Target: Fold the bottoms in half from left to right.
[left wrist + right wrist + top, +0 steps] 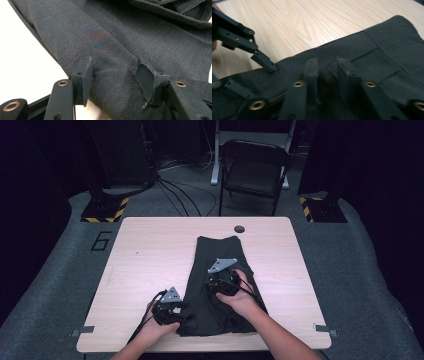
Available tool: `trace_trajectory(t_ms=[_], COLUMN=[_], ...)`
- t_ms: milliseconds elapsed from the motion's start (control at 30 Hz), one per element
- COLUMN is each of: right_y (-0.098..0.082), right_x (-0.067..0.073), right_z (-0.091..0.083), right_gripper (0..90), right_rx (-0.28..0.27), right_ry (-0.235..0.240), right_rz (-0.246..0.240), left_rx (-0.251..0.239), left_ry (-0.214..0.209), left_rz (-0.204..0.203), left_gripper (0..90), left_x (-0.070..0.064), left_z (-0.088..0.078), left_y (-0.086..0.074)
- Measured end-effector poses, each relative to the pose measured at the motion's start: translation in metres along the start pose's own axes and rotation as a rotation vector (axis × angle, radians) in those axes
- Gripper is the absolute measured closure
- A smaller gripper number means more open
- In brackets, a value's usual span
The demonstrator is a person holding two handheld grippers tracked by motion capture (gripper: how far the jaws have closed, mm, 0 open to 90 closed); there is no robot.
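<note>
Two grippers work on the dark garment (220,285) on the table (150,255). The left gripper (113,75) stands open astride its near edge; the right gripper (325,72), farther in, pinches a fold. I judge this thin pinch may slip, undoing the fold.

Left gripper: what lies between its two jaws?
Dark cloth spans the gap of the left gripper, seen in the left gripper view; the pads rest on it, apart.

Dark folded garment (220,270) on table
</note>
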State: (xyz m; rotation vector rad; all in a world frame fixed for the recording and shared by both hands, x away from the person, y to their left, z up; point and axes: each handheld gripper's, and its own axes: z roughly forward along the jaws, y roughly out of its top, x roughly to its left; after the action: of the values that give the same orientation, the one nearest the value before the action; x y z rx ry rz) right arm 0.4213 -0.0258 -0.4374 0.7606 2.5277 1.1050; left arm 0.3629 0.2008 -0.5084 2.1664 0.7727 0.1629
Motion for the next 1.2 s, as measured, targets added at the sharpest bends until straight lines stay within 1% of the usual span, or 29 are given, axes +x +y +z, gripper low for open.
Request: trace_trajectory(t_ms=[33, 100, 133, 167, 200, 233, 267, 333, 367, 400, 433, 567, 600, 633, 667, 700, 733, 767, 800, 833, 867, 933, 967, 1000, 1033, 1100, 1133, 1167, 1200], right_y=[-0.004, -0.008, -0.01, -0.01, -0.016, -0.016, -0.021, -0.026, -0.026, -0.029, -0.034, -0.055, -0.061, -0.061, -0.075, -0.075, -0.088, -0.088, -0.1, -0.1, -0.112, -0.123, -0.129, -0.135, -0.141, -0.152, -0.158, -0.158, -0.168], right_x=[-0.003, -0.005, -0.006, -0.006, -0.009, -0.009, -0.011, -0.013, -0.013, -0.014, -0.016, -0.022, -0.023, -0.023, -0.026, -0.026, -0.028, -0.028, -0.029, -0.029, -0.031, -0.032, -0.032, -0.031, -0.031, -0.028, -0.027, -0.027, -0.025], right_z=[-0.009, -0.02, -0.026, -0.026, -0.041, -0.041, -0.054, -0.066, -0.066, -0.073, -0.083, -0.112, -0.118, -0.118, -0.131, -0.131, -0.142, -0.142, -0.15, -0.15, -0.158, -0.165, -0.168, -0.17, -0.172, -0.172, -0.172, -0.172, -0.172], right_gripper=[77.8, 79.8, 80.4, 80.4, 81.0, 81.0, 81.2, 81.2, 81.2, 81.2, 81.2, 81.1, 81.0, 81.0, 81.0, 81.0, 80.8, 80.8, 80.6, 80.6, 80.3, 80.2, 80.1, 80.1, 80.1, 79.5, 78.6, 78.6, 77.8], right_rx=[-0.025, -0.049, -0.064, -0.064, -0.092, -0.092, -0.123, -0.147, -0.147, -0.159, -0.182, -0.223, -0.229, -0.229, -0.241, -0.241, -0.244, -0.244, -0.245, -0.245, -0.245, -0.243, -0.237, -0.228, -0.221, -0.19, -0.172, -0.172, -0.156], right_ry=[-0.002, -0.012, -0.019, -0.019, -0.034, -0.034, -0.042, -0.052, -0.052, -0.058, -0.068, -0.113, -0.122, -0.122, -0.146, -0.146, -0.167, -0.167, -0.183, -0.183, -0.198, -0.203, -0.202, -0.202, -0.201, -0.198, -0.2, -0.2, -0.186], right_rz=[0.006, 0.015, 0.02, 0.02, 0.031, 0.031, 0.052, 0.058, 0.058, 0.073, 0.081, 0.125, 0.144, 0.144, 0.171, 0.171, 0.198, 0.198, 0.223, 0.223, 0.25, 0.281, 0.294, 0.301, 0.308, 0.318, 0.32, 0.32, 0.34], left_rx=[0.002, 0.01, 0.011, 0.011, 0.01, 0.007, -0.008, -0.021, -0.023, -0.034, -0.038, -0.044, -0.046, -0.046, -0.034, -0.034, -0.022, -0.022, -0.018, -0.008, 0.013, 0.018, 0.018, 0.042, 0.039, 0.055, 0.059, 0.059, 0.066], left_ry=[0.0, -0.013, -0.006, -0.006, 0.0, -0.002, -0.006, -0.003, -0.006, -0.001, 0.001, 0.01, 0.007, 0.007, 0.005, 0.005, 0.005, 0.005, 0.006, 0.005, 0.009, 0.019, 0.019, 0.018, 0.028, 0.034, 0.034, 0.034, 0.024], left_rz=[-0.001, -0.007, 0.002, 0.002, 0.006, 0.005, 0.001, -0.006, -0.005, -0.009, -0.014, -0.027, -0.032, -0.032, -0.033, -0.033, -0.021, -0.021, -0.027, -0.019, -0.009, -0.005, -0.005, 0.001, -0.007, -0.007, -0.017, -0.017, -0.019], left_gripper=[46.9, 46.8, 46.8, 46.9, 47.0, 47.0, 47.3, 47.4, 47.4, 47.5, 47.5, 47.7, 47.7, 47.7, 47.7, 47.7, 47.6, 47.6, 47.5, 47.5, 47.2, 47.0, 46.9, 46.7, 46.6, 46.6, 46.4, 46.2, 46.1], left_x=[0.0, 0.001, 0.001, 0.001, 0.001, 0.001, 0.002, 0.003, 0.005, 0.007, 0.009, 0.017, 0.017, 0.017, 0.018, 0.018, 0.019, 0.019, 0.018, 0.018, 0.017, 0.017, 0.017, 0.019, 0.019, 0.02, 0.021, 0.021, 0.022], left_z=[0.0, -0.001, -0.001, -0.001, -0.002, -0.003, -0.006, -0.007, -0.009, -0.011, -0.012, -0.013, -0.012, -0.012, -0.01, -0.01, -0.007, -0.007, -0.004, -0.003, 0.001, 0.004, 0.004, 0.005, 0.007, 0.008, 0.009, 0.009, 0.009], left_y=[0.0, 0.001, 0.003, 0.003, 0.004, 0.005, 0.008, 0.009, 0.011, 0.012, 0.013, 0.016, 0.016, 0.016, 0.017, 0.017, 0.017, 0.017, 0.017, 0.017, 0.017, 0.017, 0.017, 0.017, 0.016, 0.016, 0.015, 0.015, 0.015])
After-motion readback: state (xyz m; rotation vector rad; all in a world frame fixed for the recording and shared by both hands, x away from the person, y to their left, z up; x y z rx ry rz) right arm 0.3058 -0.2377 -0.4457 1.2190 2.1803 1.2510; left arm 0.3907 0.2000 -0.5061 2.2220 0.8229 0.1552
